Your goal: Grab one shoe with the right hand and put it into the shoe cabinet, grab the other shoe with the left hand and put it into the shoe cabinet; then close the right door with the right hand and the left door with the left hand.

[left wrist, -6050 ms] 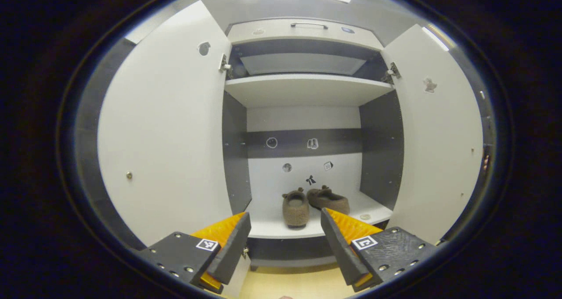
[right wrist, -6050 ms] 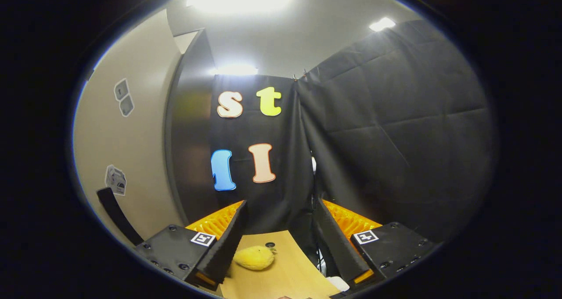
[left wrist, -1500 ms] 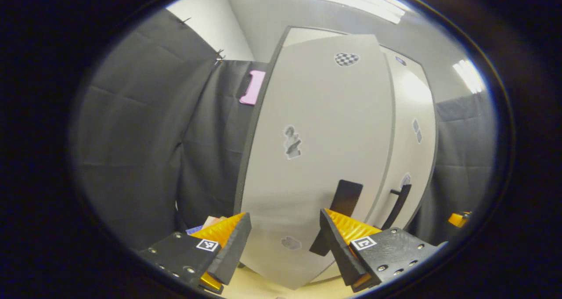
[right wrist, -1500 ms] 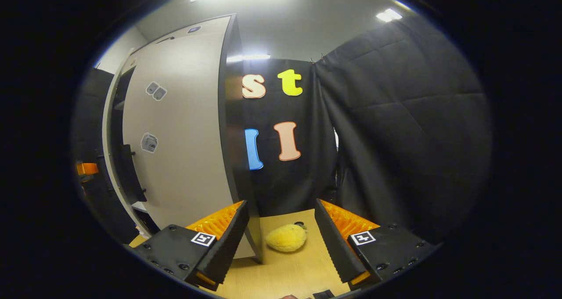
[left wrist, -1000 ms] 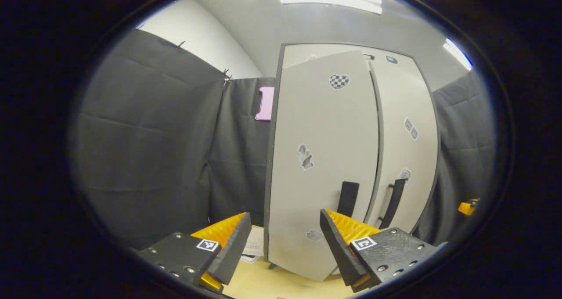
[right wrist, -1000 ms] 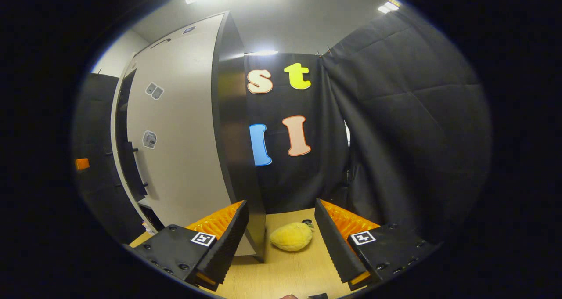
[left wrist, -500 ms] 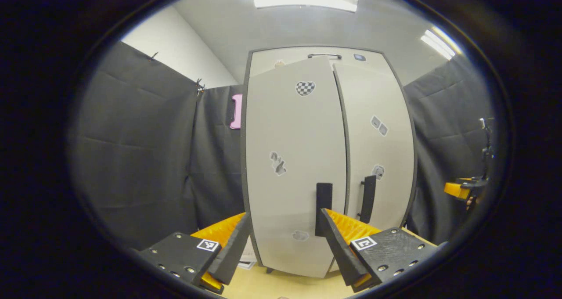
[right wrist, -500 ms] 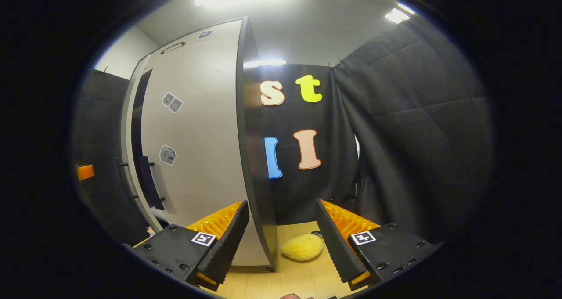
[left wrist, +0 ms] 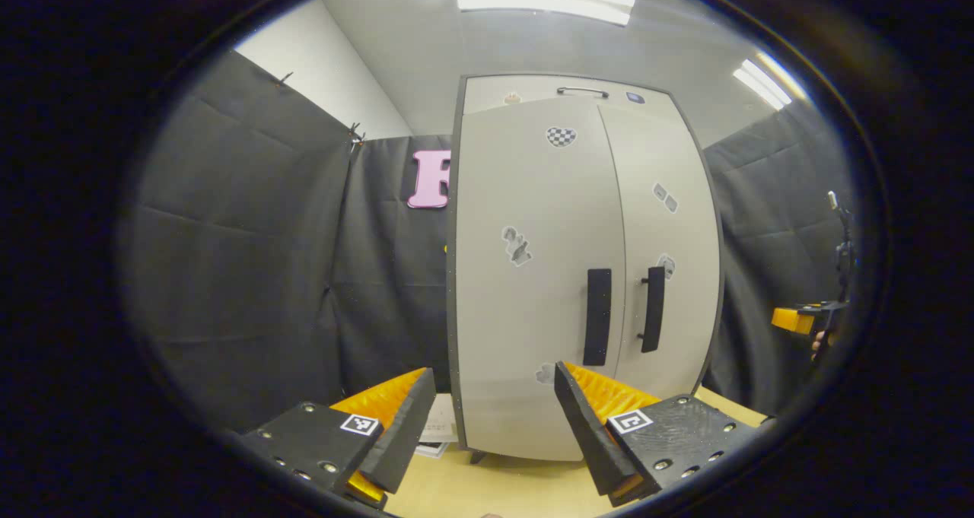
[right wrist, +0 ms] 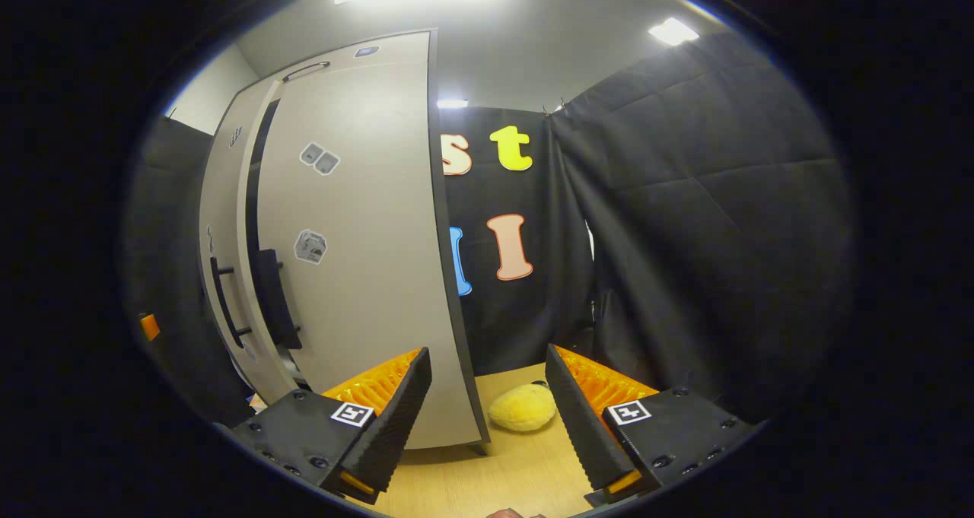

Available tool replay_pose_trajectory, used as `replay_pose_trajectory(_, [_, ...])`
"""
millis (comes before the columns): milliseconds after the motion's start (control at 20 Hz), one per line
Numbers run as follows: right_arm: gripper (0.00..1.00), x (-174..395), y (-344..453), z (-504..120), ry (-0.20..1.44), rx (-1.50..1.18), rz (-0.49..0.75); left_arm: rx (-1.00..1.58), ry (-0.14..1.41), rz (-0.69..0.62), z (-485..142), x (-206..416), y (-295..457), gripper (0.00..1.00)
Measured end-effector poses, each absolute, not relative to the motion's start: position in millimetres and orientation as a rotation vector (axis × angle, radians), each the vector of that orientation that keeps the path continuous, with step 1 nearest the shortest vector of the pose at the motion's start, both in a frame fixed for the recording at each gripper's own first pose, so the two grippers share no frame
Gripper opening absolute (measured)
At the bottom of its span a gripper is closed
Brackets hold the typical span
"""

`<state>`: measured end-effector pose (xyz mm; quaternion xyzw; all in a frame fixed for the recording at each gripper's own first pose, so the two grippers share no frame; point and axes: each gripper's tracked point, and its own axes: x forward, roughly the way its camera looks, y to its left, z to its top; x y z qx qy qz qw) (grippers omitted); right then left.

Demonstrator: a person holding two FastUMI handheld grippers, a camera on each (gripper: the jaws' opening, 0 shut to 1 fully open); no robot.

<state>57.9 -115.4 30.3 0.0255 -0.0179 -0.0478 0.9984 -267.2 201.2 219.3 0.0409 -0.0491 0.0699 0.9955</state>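
Observation:
The grey shoe cabinet (left wrist: 582, 274) stands with its left door (left wrist: 533, 221) and right door (left wrist: 670, 236) swung to, their black handles (left wrist: 598, 316) side by side. The shoes are hidden behind the doors. In the right gripper view a thin dark strip runs between the right door (right wrist: 365, 259) and the left door (right wrist: 224, 221). My left gripper (left wrist: 491, 419) is open, a short way in front of the left door, holding nothing. My right gripper (right wrist: 487, 419) is open and empty off the cabinet's right corner; it also appears far right in the left gripper view (left wrist: 795, 319), held by a hand.
A yellow plush toy (right wrist: 523, 408) lies on the wooden floor (right wrist: 494, 472) by the cabinet's right side. Some papers (left wrist: 440, 430) lie on the floor left of the cabinet. Black cloth walls close in on both sides.
The left door has swung from ajar to flush with the right door. My left gripper has drawn back from it. The right gripper has shifted slightly, still open.

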Motion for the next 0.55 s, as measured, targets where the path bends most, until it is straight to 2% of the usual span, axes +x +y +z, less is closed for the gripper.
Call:
replay_pose_trajectory(50, [0.96, 55, -110, 27, -0.033, 0.043, -0.098, 0.071, -0.097, 0.149, 212, -272, 207, 0.92])
replay_pose_trajectory(350, [0.92, 46, -54, 12, -0.032, -0.016, -0.064, 0.047, -0.070, 0.134, 174, -278, 232, 0.93])
replay_pose_trajectory(400, [0.92, 45, -48, 11, -0.030, -0.018, -0.060, 0.058, -0.070, 0.130, 172, -277, 234, 0.99])
replay_pose_trajectory(550, [0.92, 44, -36, 11, -0.018, -0.010, -0.054, 0.077, -0.070, 0.104, 164, -272, 235, 1.00])
